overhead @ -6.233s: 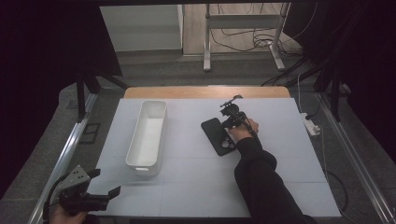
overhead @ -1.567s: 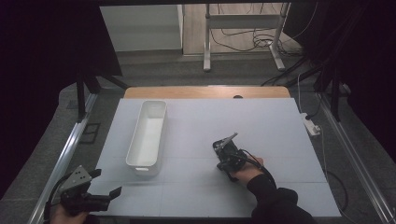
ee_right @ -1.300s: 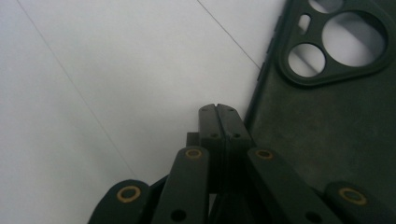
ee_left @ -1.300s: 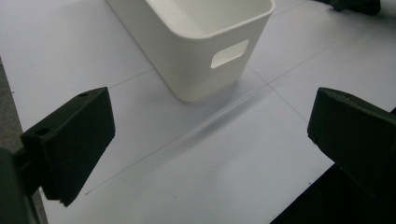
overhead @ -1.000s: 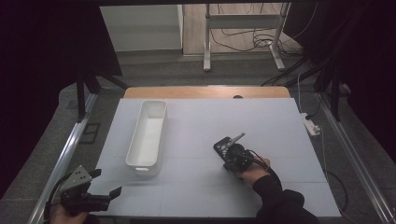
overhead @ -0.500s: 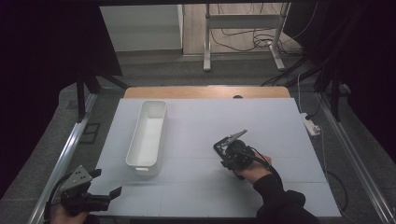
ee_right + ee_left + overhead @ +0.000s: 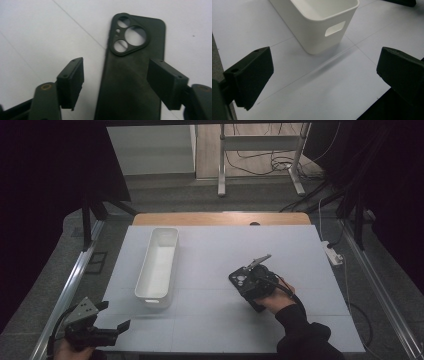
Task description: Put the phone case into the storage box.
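A black phone case (image 7: 135, 75) lies flat on the white table (image 7: 210, 255), back up, its camera cut-outs at the far end. In the high view the case (image 7: 239, 280) sits right of centre. My right gripper (image 7: 116, 67) hovers just above it. Its jaws have just been opening and now stand apart on either side of the case without touching it. From above, the right gripper (image 7: 250, 287) covers most of the case. My left gripper (image 7: 114, 315) rests at the table's near left corner, open and empty. In its own view the left gripper (image 7: 325, 62) faces a white bin (image 7: 317, 32).
The long white bin (image 7: 145, 270) stands left of centre, lengthwise away from me, and looks empty. A power strip (image 7: 332, 252) lies off the table's right edge. Metal stand legs and cables sit on the floor beyond the wooden far edge (image 7: 220, 218).
The right gripper brought the phone case from the far middle toward me, set it down, then opened and rose slightly. The left gripper has not moved.
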Tool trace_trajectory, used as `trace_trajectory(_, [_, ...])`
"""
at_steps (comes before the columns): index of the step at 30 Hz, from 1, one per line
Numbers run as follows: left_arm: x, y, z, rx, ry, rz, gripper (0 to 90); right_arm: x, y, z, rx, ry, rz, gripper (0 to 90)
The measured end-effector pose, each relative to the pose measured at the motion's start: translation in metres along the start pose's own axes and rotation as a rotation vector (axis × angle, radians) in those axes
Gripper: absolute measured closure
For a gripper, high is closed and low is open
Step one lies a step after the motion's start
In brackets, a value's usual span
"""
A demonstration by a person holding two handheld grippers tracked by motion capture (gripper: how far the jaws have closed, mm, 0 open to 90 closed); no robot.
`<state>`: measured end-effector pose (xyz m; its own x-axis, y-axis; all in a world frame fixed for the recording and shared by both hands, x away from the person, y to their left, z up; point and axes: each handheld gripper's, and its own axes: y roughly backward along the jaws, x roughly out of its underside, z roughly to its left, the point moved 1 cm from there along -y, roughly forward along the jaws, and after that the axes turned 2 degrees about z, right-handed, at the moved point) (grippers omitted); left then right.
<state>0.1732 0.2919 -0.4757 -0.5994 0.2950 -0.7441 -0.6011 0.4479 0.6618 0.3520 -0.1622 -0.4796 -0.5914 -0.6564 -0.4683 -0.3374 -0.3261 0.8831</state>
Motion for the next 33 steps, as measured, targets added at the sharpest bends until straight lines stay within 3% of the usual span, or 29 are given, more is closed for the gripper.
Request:
trace_trajectory(2, [0.000, 0.000, 0.000, 0.000, 0.000, 0.000, 1.6, 0.000, 0.000, -0.001, 0.000, -0.002, -0.002, 26.6])
trace_trajectory(12, [0.000, 0.000, 0.000, 0.001, -0.001, 0.000, 1.6, 0.005, 0.001, -0.018, 0.010, -0.081, -0.016, 0.1])
trace_trajectory(24, [0.000, 0.000, 0.000, 0.000, -0.003, 0.000, 1.6, 0.008, 0.000, -0.023, 0.010, -0.085, -0.015, 0.0])
trace_trajectory(33, [0.000, 0.000, 0.000, 0.001, -0.003, -0.001, 1.6, 0.017, -0.018, -0.022, 0.001, -0.078, 0.028, 0.0])
